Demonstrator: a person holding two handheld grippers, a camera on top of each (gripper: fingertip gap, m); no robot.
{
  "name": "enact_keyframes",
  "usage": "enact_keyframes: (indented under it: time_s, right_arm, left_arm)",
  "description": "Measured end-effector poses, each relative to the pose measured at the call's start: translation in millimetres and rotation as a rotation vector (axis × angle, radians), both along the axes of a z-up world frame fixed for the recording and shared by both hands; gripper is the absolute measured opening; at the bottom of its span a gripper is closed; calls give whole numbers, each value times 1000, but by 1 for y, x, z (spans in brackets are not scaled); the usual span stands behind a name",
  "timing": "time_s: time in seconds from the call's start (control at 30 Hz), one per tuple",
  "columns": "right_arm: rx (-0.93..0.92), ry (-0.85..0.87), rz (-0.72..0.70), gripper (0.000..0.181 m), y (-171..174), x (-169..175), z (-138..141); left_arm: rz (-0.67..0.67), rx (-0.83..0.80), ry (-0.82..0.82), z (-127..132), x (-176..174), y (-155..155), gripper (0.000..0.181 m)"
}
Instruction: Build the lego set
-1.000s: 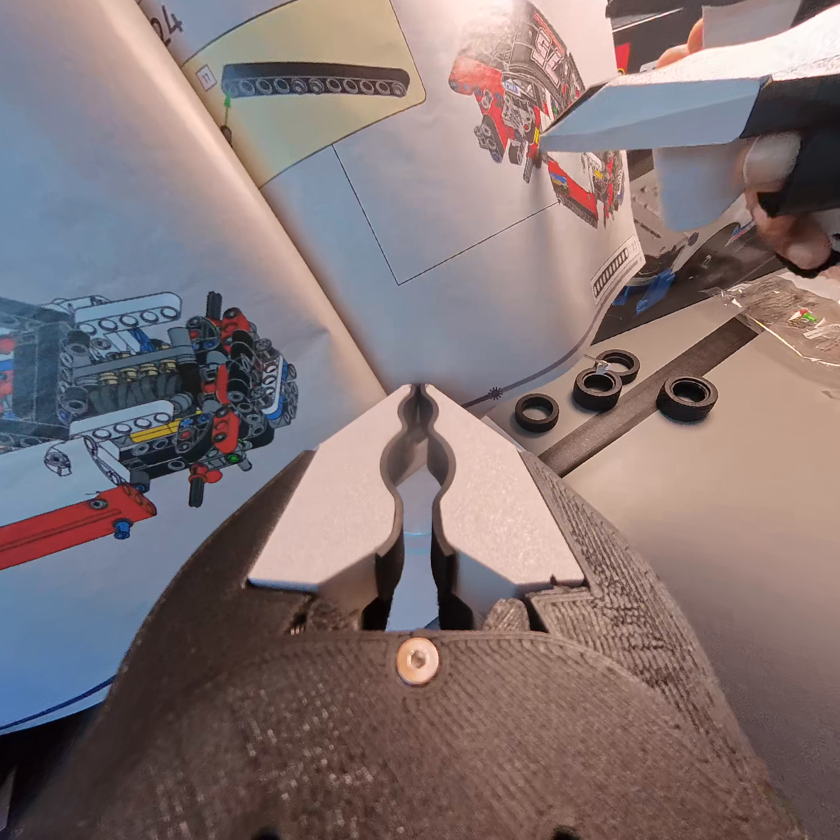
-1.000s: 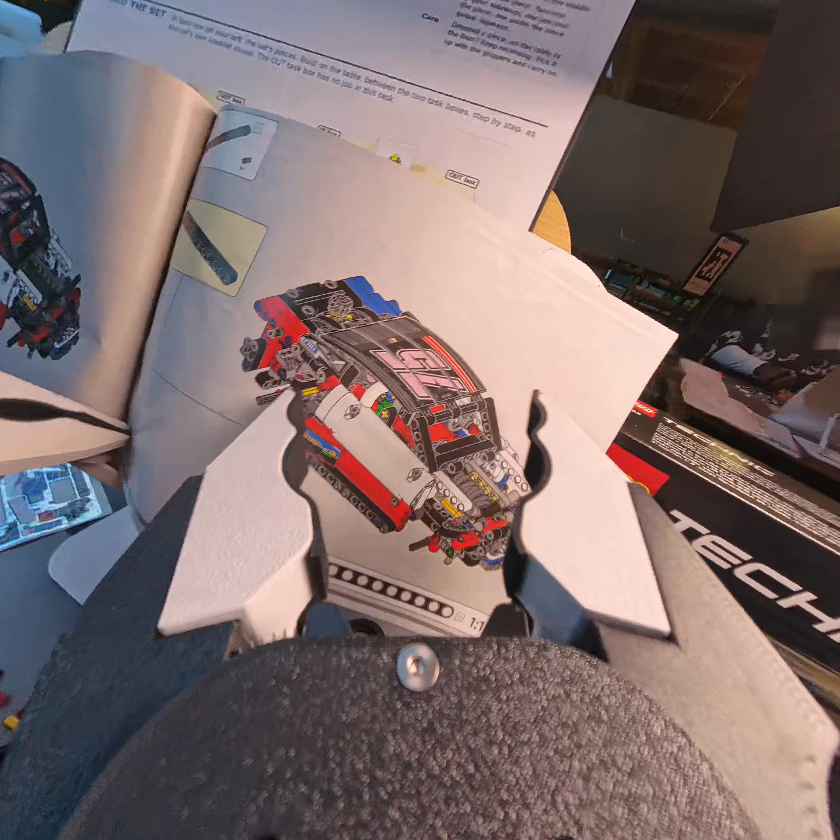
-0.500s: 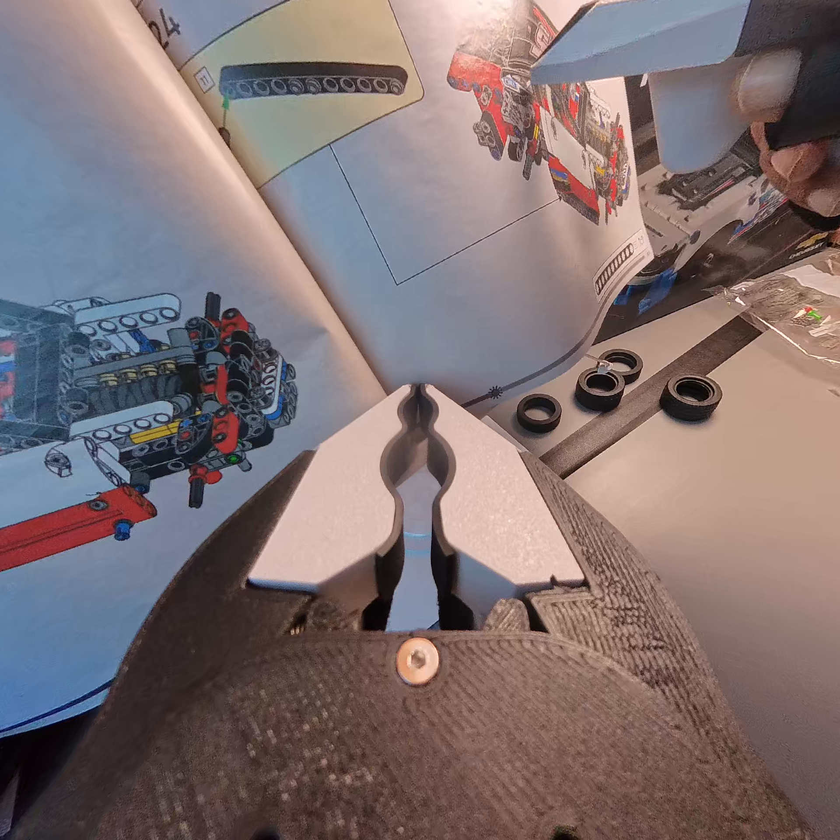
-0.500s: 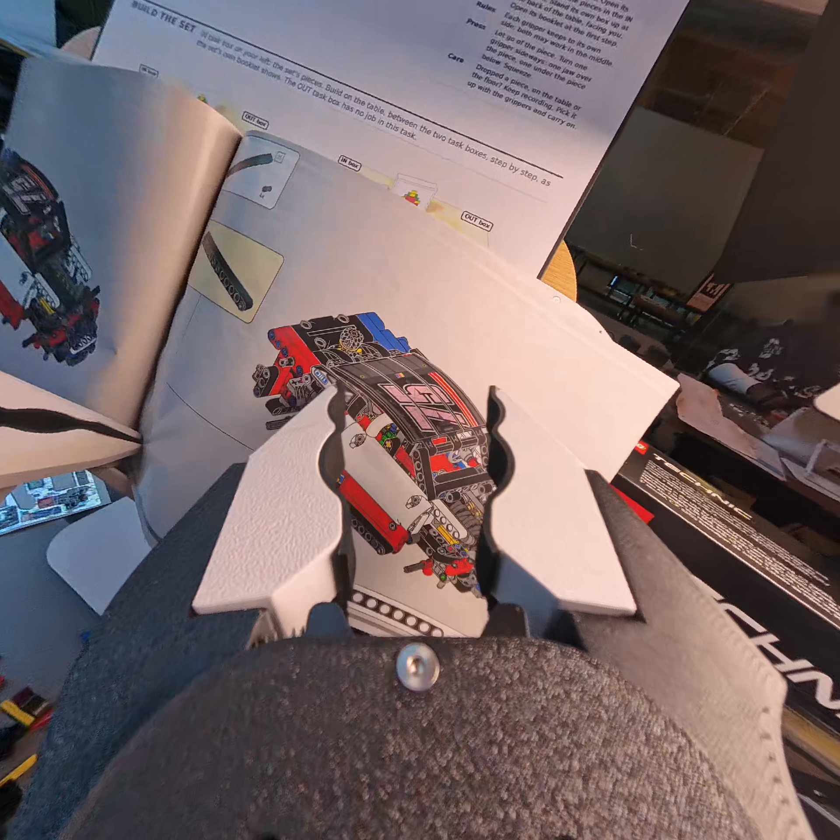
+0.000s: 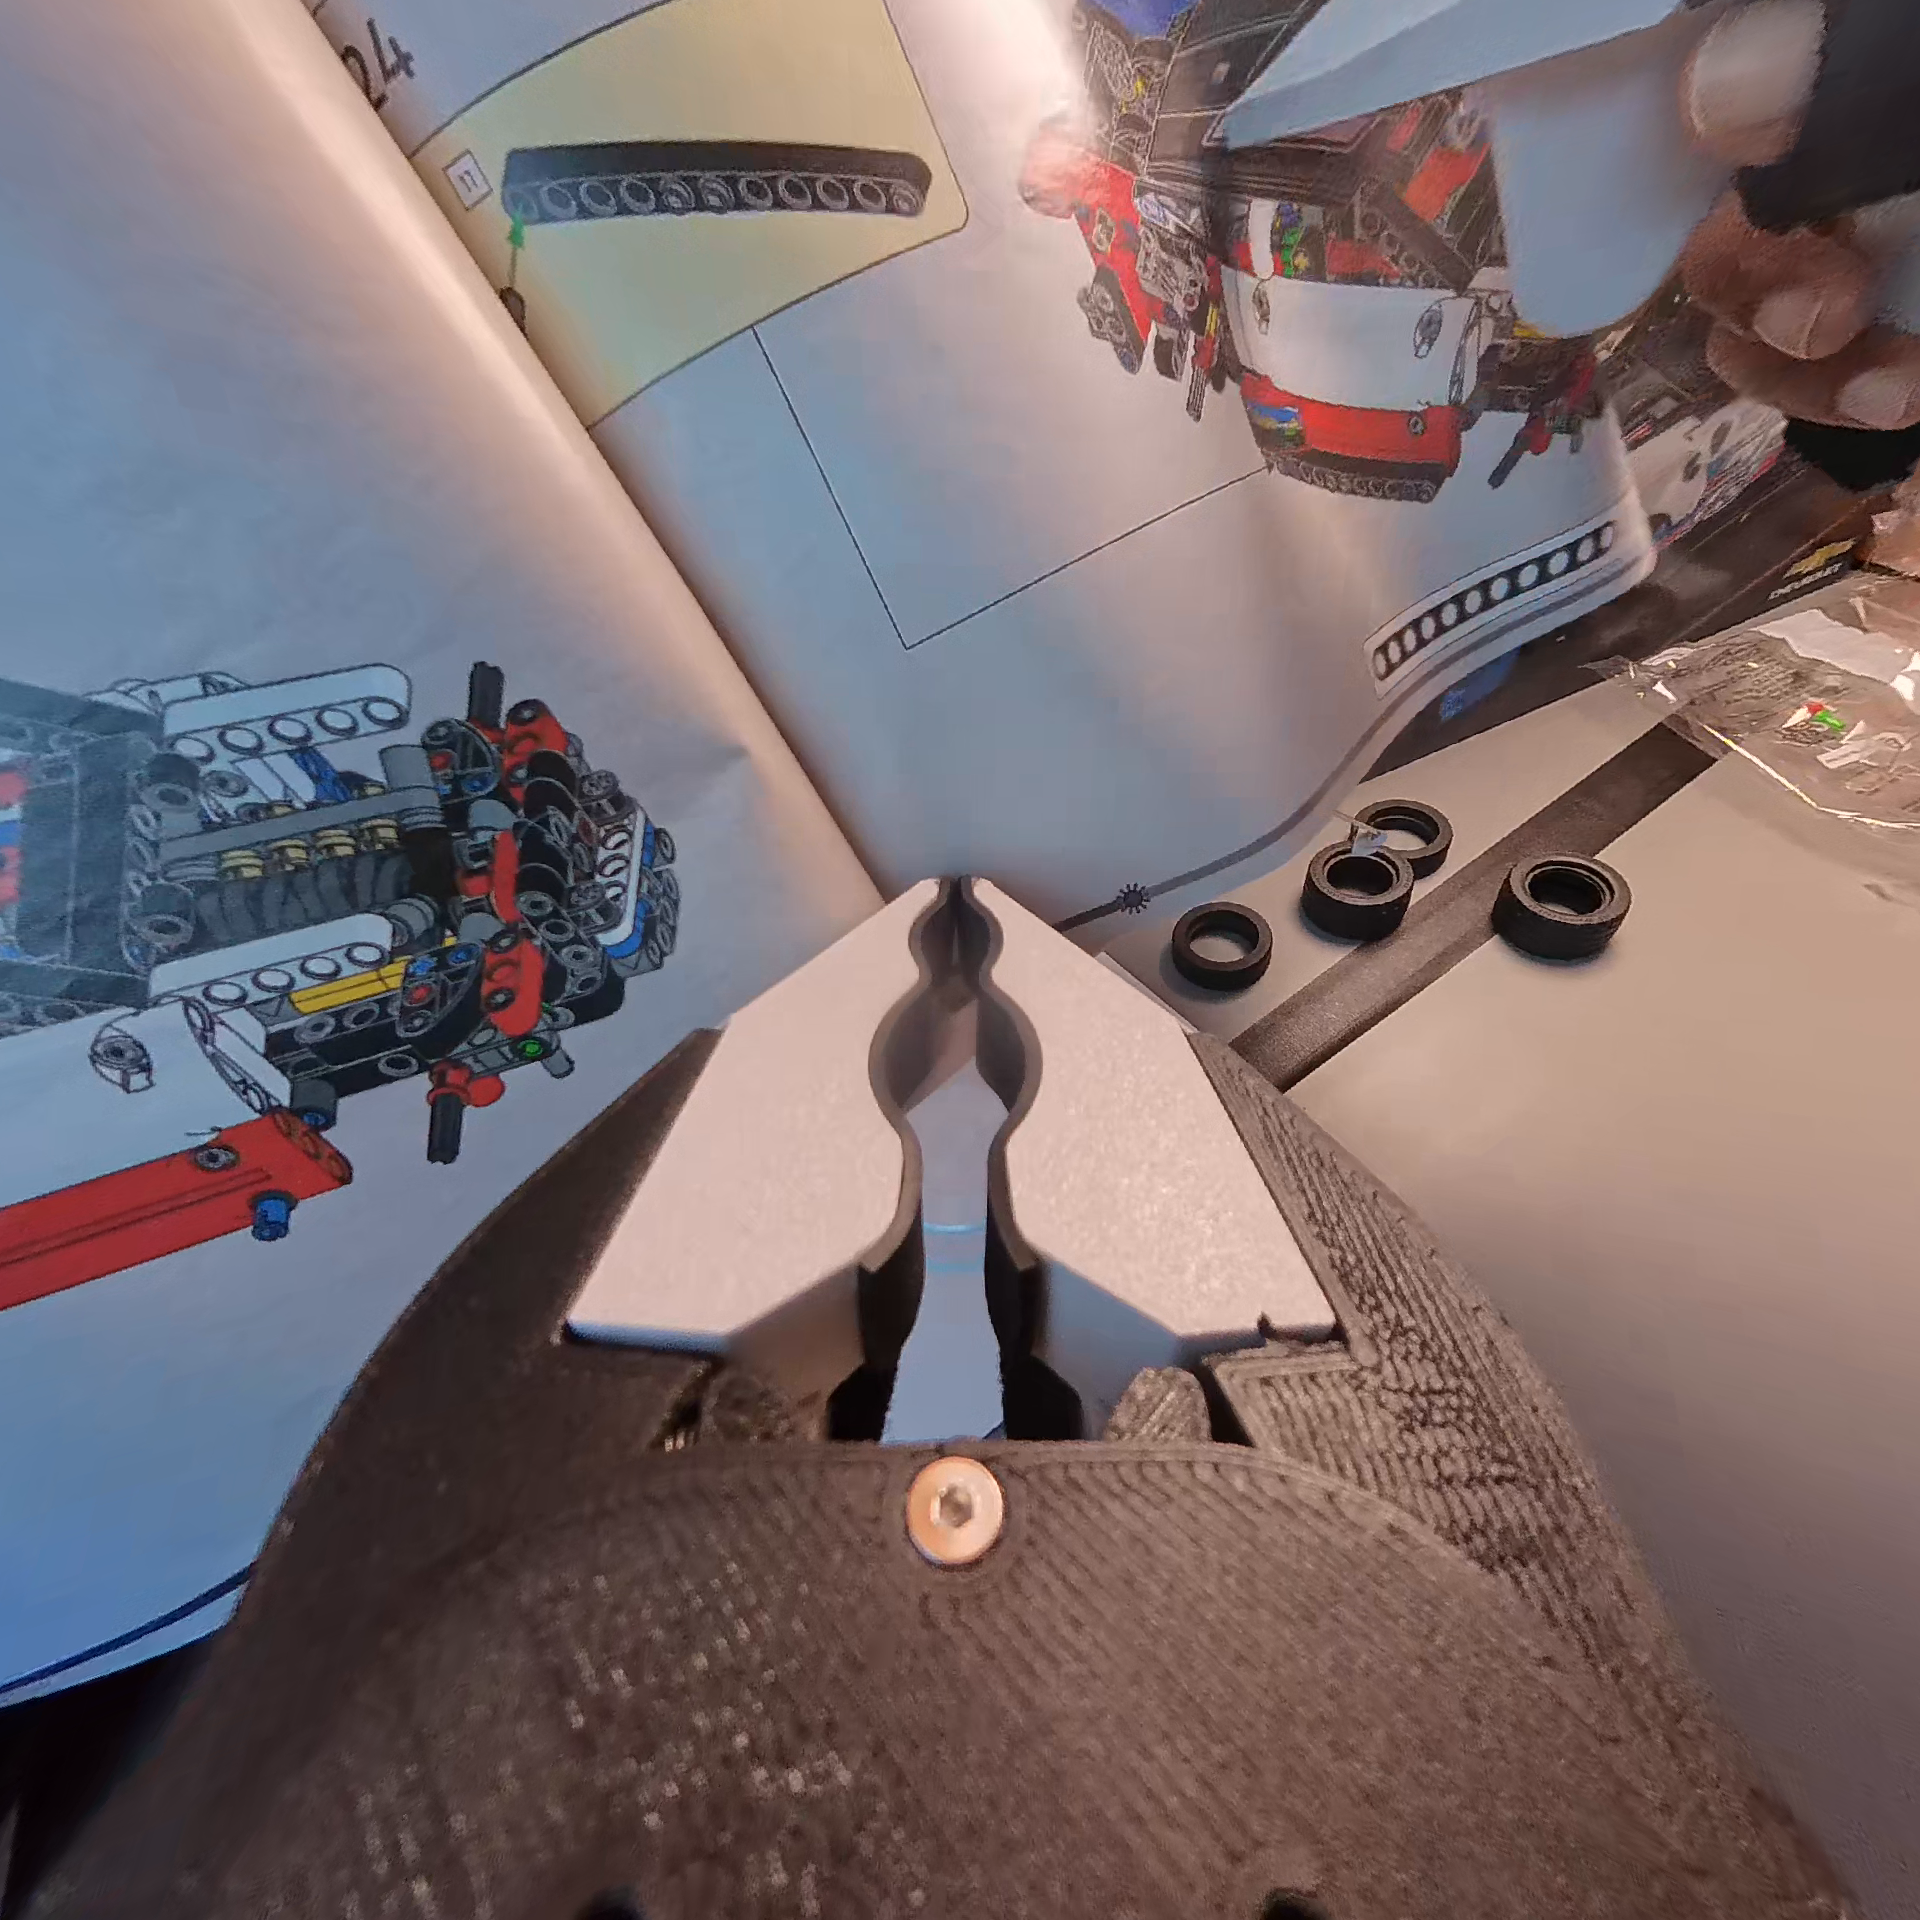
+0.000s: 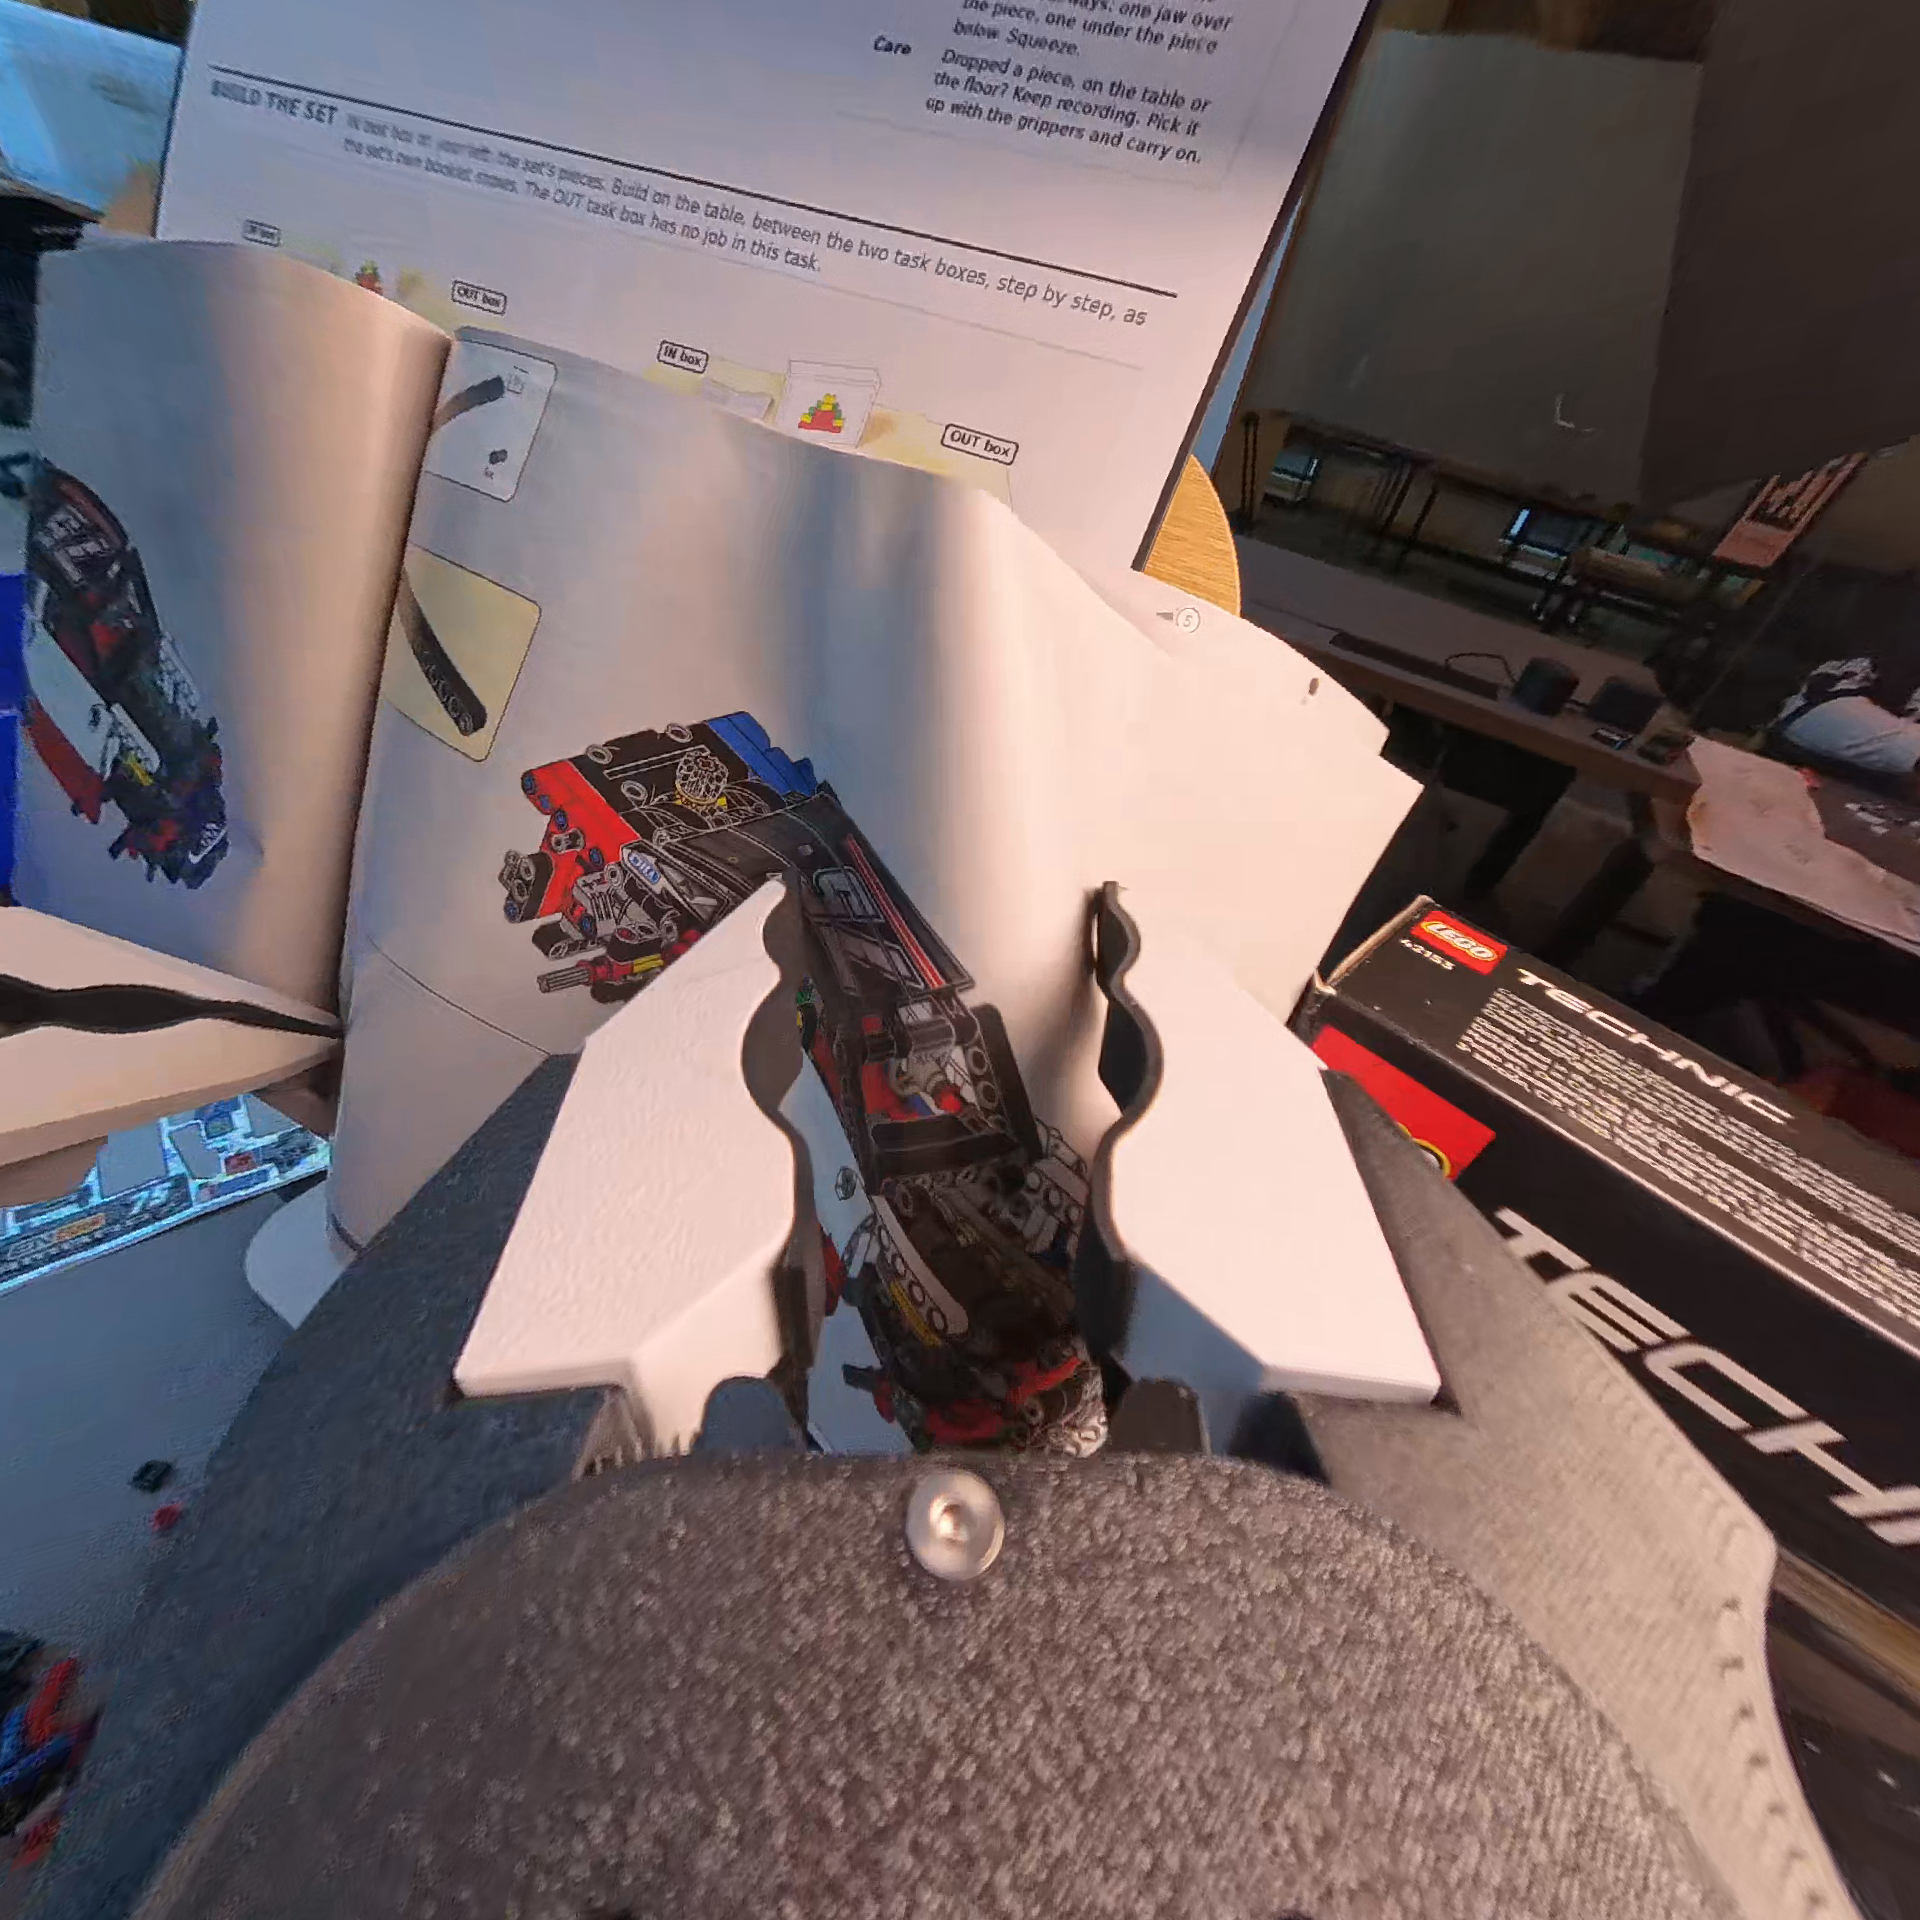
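Observation:
The open instruction booklet [image 5: 987, 520] stands in front of both grippers, with printed pictures of the red, black and white car. My left gripper [image 5: 958, 896] is shut, its tips at the bottom of the booklet's centre fold; I cannot tell if paper is pinched. It also shows at the left of the right wrist view [image 6: 156, 1023]. My right gripper [image 6: 948, 894] is open, jaws either side of the car picture on the curled right-hand page [image 6: 935, 644]. One of its fingers [image 5: 1403, 62] shows over that page's top corner, held by a hand [image 5: 1818, 312].
Several black tyres [image 5: 1356, 888] lie on the grey table right of the booklet. A clear plastic bag [image 5: 1787, 727] lies farther right. The black set box [image 6: 1610, 1091] is at the right. A printed sheet [image 6: 727, 156] stands behind. Loose pieces [image 6: 42, 1714] lie bottom left.
My right gripper has narrowed from wide open and moved up and in toward the right-hand page. The page has curled up more. My left gripper has stayed shut in place.

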State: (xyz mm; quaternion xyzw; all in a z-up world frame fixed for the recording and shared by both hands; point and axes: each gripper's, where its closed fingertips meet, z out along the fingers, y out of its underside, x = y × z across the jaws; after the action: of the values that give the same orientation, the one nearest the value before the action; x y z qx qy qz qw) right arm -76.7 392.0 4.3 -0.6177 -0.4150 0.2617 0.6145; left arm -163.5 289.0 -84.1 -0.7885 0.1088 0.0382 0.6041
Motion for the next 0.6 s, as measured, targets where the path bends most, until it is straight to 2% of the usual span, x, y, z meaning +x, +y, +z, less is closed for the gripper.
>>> enact_keyframes:
  time_s: [0.13, 0.27, 0.37, 0.43, 0.53, 0.6]
  right_arm:
    - [109, 9, 6, 43, -20, 17, 1]
    - [16, -48, 80, 47, -42, 31, -44]
    - [-87, -15, 191, 45, -66, 35, -69]
    - [-99, 63, 244, 43, -78, 40, -62]
    - [-135, 298, 343, 41, -95, 58, -29]
    - [-168, 375, 383, 31, -99, 66, -22]
  left_arm:
    - [-5, 0, -9, 0, 0, -2, 0]
    - [-14, -6, -32, 1, 0, -3, 0]
    - [-26, -13, -46, 1, 0, -3, 0]
    - [-40, -17, -62, 2, 3, -4, 0]
    - [-75, -14, -81, 7, 8, -9, 17]
    - [-93, -22, -88, 8, 11, -12, 25]
